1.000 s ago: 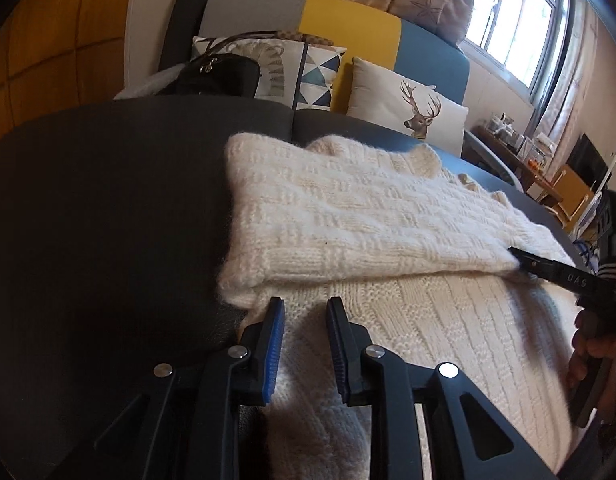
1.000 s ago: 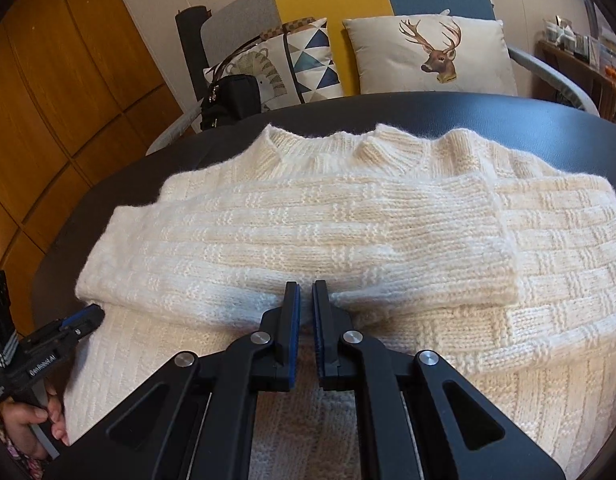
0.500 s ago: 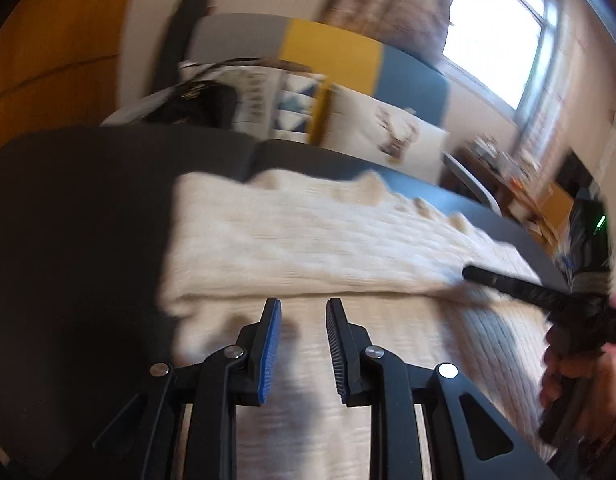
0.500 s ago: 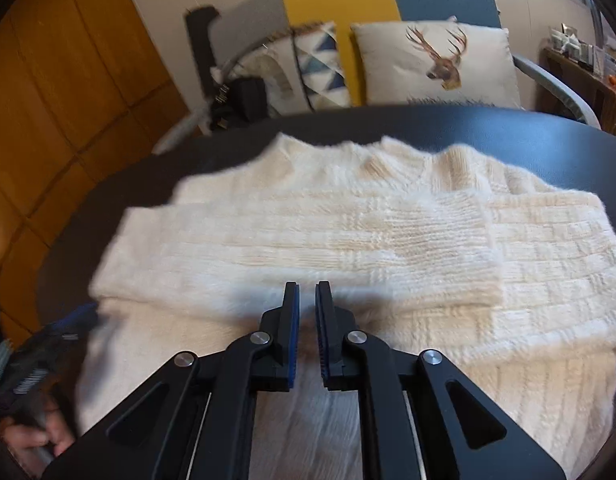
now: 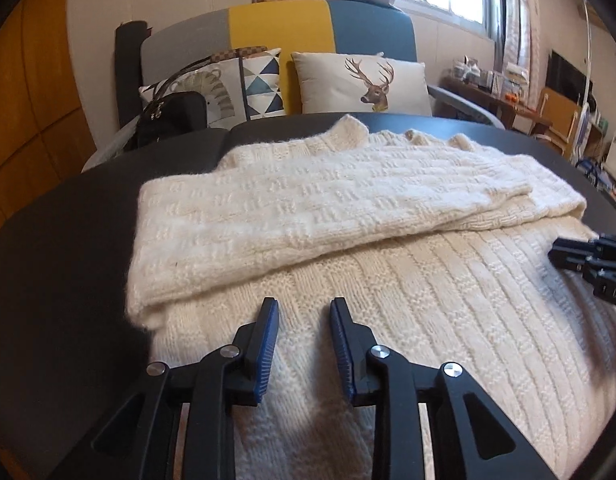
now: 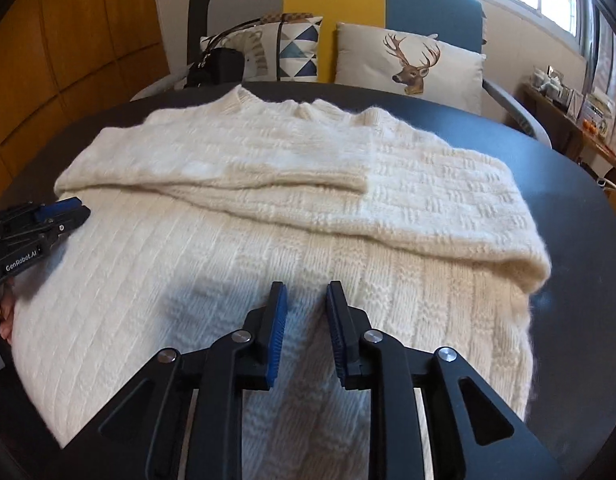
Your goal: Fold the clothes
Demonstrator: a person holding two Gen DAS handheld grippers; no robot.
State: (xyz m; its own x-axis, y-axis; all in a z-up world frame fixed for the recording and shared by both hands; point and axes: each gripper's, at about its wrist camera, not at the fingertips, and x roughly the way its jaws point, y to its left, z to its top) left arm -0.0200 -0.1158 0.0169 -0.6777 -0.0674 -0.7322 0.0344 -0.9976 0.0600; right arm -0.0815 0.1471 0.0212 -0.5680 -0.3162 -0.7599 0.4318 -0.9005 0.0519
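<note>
- Left wrist view: a cream chunky-knit sweater (image 5: 388, 280) lies flat on a dark round bench (image 5: 60, 280), its neckline at the far side. Both sleeves are folded across the chest, forming a thick band from left to right.
- The left gripper (image 5: 304, 308), black with blue ribbed pads, hovers over the near left part of the sweater's body. Its jaws stand moderately apart and hold nothing.
- At the right edge the black right gripper (image 5: 588, 258) reaches in over the sweater's right side. From this angle I cannot tell how its jaws stand.
- Beyond the bench is a grey, yellow and blue sofa (image 5: 280, 24) with a white deer-print cushion (image 5: 360, 82), a triangle-patterned cushion (image 5: 262, 80) and a black handbag (image 5: 172, 118).
- Right wrist view: the right gripper (image 6: 306, 292) hovers over the near middle of the sweater (image 6: 268, 232). Its jaws are moderately apart and empty.
- The left gripper (image 6: 64, 214) enters from the left edge, over the sweater's left side, just near of the folded sleeve.
- Fingertips of a hand (image 6: 2, 318) show below it at the left edge.
</note>
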